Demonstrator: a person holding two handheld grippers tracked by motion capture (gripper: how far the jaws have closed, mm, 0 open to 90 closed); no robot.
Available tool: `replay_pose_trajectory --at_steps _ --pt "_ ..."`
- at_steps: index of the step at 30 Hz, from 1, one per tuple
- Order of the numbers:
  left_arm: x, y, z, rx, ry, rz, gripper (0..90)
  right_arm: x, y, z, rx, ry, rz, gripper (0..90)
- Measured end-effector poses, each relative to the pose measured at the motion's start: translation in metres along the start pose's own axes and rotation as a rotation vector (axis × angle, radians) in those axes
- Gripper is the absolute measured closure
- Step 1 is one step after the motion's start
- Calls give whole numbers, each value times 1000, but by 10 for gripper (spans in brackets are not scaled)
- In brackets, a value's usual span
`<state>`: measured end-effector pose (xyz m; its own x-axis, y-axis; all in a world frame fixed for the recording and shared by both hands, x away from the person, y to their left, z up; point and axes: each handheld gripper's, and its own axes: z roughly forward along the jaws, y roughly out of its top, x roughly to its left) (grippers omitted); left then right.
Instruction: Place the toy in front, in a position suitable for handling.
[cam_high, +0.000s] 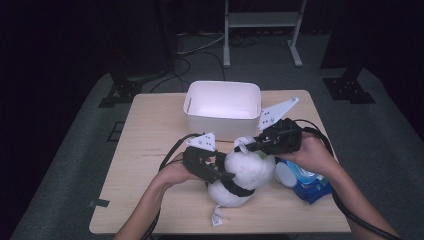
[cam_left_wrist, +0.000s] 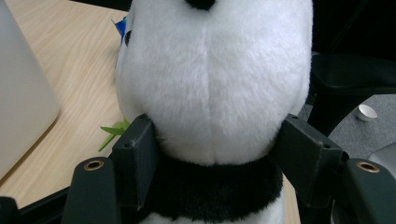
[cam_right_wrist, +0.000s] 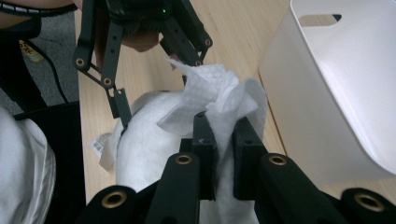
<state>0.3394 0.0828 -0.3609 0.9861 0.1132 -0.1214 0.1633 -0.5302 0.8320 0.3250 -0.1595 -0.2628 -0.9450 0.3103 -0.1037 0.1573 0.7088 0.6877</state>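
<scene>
A white plush toy (cam_high: 245, 172) with a black band round its neck lies near the front middle of the wooden table (cam_high: 150, 150). From the left, my left gripper (cam_high: 220, 172) has the toy by the neck. In the left gripper view its pads (cam_left_wrist: 135, 158) press into the fur of the plush toy (cam_left_wrist: 215, 79) on both sides. My right gripper (cam_high: 245, 146) comes in from the right, above the toy's head. In the right gripper view the right gripper (cam_right_wrist: 224, 126) is shut on a crumpled white wipe (cam_right_wrist: 210, 88), which rests against the plush toy (cam_right_wrist: 144, 149).
A white plastic bin (cam_high: 222, 107) stands at the back middle of the table, just behind the toy. A blue packet of wipes (cam_high: 307, 182) lies under the person's right wrist. The toy's tag (cam_high: 217, 217) hangs towards the table's front edge.
</scene>
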Motion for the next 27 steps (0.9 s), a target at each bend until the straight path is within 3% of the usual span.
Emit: replay_pose_trajectory --at_steps 5,7,10,17,20,22,27 --pt "0 1 0 6 2 0 335 0 4 2 -5 2 -15 816" --pt "-1 0 2 10 1 2 330 0 2 5 31 4 -9 815" --pt "-1 0 2 9 2 2 314 0 -1 5 36 3 -2 816" --pt "-3 -6 3 35 20 5 279 -6 -19 -2 22 2 43 816" --pt "-3 -9 4 45 27 -5 217 -8 -27 -5 24 -6 66 816" --pt "-4 -12 7 70 56 -7 184 -10 -35 -7 22 -7 84 817" --pt "-4 -13 5 62 52 -3 183 -11 -46 -7 13 6 111 821"
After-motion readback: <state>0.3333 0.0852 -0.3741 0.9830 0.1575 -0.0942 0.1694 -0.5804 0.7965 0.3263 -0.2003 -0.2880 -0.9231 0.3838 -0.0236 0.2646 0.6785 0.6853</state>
